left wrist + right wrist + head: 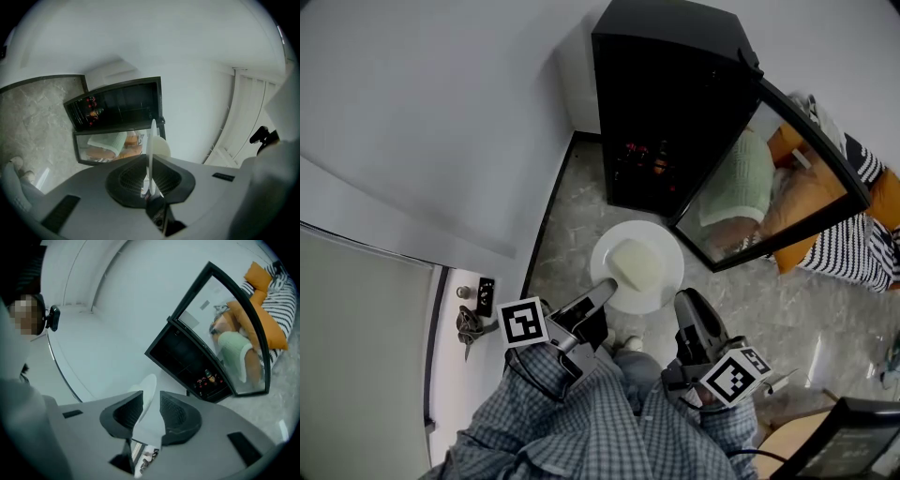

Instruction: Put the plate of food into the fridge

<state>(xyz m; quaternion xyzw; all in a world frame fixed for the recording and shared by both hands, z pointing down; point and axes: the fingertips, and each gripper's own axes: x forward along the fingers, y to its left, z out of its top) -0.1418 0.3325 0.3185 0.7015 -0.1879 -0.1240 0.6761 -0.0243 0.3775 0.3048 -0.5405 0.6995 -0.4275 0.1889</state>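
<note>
While the left gripper [600, 296] and right gripper [683, 304] clamp the plate [662, 240] rim at 8 and 4 o'clock, the fridge [667, 103] stands open at 12.

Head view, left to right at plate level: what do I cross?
Door handle → left gripper → plate → right gripper → striped cushion.

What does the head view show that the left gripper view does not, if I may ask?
Only the head view: the plate face-on as a full round, the right gripper on its other side, and checked sleeves. Only the left gripper view: the plate edge-on, clamped between the jaws of the left gripper. Both: the black fridge with its glass door open, and the pale food on the plate.
</note>
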